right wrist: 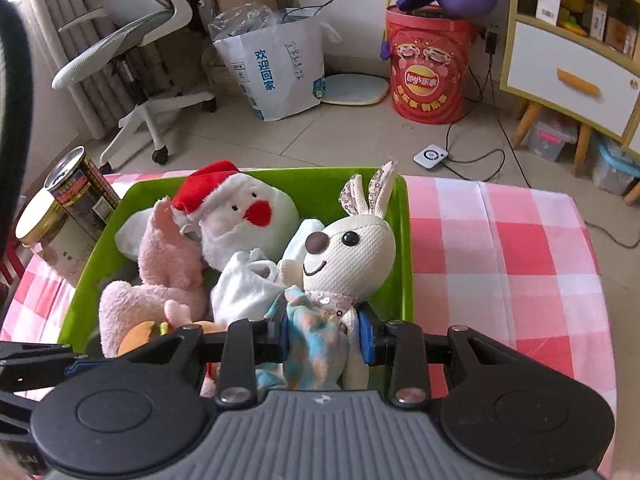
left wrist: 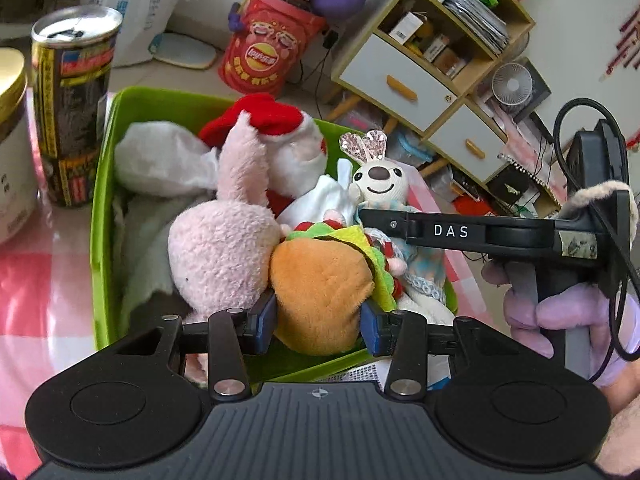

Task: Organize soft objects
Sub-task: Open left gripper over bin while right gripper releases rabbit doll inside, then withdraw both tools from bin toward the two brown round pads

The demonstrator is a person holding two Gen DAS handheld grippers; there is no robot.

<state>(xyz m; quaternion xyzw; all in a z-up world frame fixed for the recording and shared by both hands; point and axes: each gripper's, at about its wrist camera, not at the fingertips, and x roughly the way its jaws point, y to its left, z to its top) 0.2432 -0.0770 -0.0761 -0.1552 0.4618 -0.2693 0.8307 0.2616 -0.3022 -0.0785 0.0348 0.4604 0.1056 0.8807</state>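
Note:
A green bin (left wrist: 102, 184) (right wrist: 96, 264) on the pink checked tablecloth holds several plush toys. My left gripper (left wrist: 318, 326) is shut on an orange burger plush (left wrist: 320, 284) over the bin's near side. My right gripper (right wrist: 323, 338) is shut on the body of a white rabbit doll (right wrist: 352, 252) (left wrist: 378, 184) in a blue dress, at the bin's right side. A pink plush (left wrist: 224, 240) (right wrist: 160, 280), a Santa plush (right wrist: 240, 216) (left wrist: 288, 140) and white cloth (right wrist: 248, 284) lie inside. In the left wrist view the right gripper's arm crosses over the rabbit, held by a gloved hand (left wrist: 552, 316).
A tall can (left wrist: 74, 104) (right wrist: 84, 188) and a gold-lidded jar (right wrist: 48, 232) stand left of the bin. Checked tablecloth (right wrist: 500, 264) lies right of it. On the floor beyond: a red snack bucket (right wrist: 430, 64), a paper bag (right wrist: 276, 60), an office chair (right wrist: 136, 40), a shelf unit (right wrist: 572, 40).

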